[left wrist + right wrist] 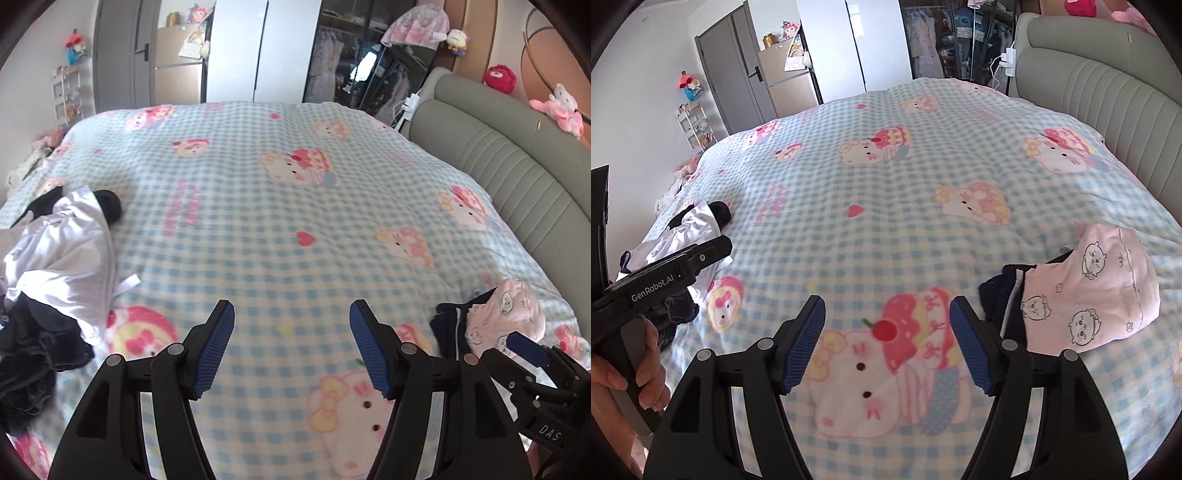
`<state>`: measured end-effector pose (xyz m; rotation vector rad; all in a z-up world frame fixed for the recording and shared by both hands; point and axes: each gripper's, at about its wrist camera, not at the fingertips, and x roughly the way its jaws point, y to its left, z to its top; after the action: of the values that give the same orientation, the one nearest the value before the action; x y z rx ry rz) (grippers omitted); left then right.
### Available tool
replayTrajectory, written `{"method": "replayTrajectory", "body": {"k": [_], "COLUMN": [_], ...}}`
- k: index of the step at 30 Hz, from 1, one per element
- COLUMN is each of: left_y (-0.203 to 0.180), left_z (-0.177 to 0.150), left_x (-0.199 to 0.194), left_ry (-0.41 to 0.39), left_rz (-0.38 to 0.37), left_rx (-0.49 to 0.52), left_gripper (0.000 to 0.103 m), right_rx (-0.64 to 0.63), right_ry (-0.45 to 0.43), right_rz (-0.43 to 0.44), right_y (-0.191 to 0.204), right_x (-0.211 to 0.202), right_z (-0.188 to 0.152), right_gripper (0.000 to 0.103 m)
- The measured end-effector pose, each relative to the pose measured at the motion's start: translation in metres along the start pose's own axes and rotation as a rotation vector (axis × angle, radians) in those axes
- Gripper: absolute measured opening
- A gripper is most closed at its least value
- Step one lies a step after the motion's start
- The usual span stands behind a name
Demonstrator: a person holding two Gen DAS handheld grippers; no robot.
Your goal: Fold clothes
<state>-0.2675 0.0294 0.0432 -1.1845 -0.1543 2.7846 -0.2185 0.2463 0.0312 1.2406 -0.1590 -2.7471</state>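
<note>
Left gripper and right gripper both spread empty, one folded stack, one unfolded heap, checked blanket

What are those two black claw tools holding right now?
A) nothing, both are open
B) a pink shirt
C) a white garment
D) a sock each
A: the left gripper and the right gripper both stand open over the bare checked blanket, with nothing between their fingers.

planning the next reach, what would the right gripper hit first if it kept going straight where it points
Probably only the checked blanket: the open right gripper points at bare bedding, with the pink folded garment off to its right.
</note>
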Motion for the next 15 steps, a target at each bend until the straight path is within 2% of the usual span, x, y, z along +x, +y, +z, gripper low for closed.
{"method": "replayTrajectory", "body": {"k": [4, 5, 8, 12, 15], "left_y": [0.032, 0.037, 0.049, 0.058, 0.063], "left_z": [-0.012, -0.016, -0.033, -0.07, -0.107], "left_x": [-0.032, -0.041, -0.07, -0.111, -0.14], "left_ry": [-0.029, -0.035, -0.047, -0.059, -0.068], "left_rz": [0.037, 0.044, 0.065, 0.104, 0.114], "left_rx": [0.002, 0.004, 0.017, 0.038, 0.022], "left_gripper": [0.079, 0.08, 0.081, 0.083, 0.084], "right_rx": [-0.025, -0.029, -0.053, -0.078, -0.088], "right_ry": [-0.001, -0.002, -0.006, -0.021, -0.031], "right_rz": [-0.005, -0.004, -0.008, -0.012, 0.0], "right_y": [0.029, 0.035, 0.052, 0.071, 0.081], "right_x": [-0.017, -0.022, -0.04, -0.07, -0.09], "right_z": [-0.009, -0.013, -0.028, -0.06, -0.096], "right_gripper": [0.076, 0.081, 0.081, 0.082, 0.082]}}
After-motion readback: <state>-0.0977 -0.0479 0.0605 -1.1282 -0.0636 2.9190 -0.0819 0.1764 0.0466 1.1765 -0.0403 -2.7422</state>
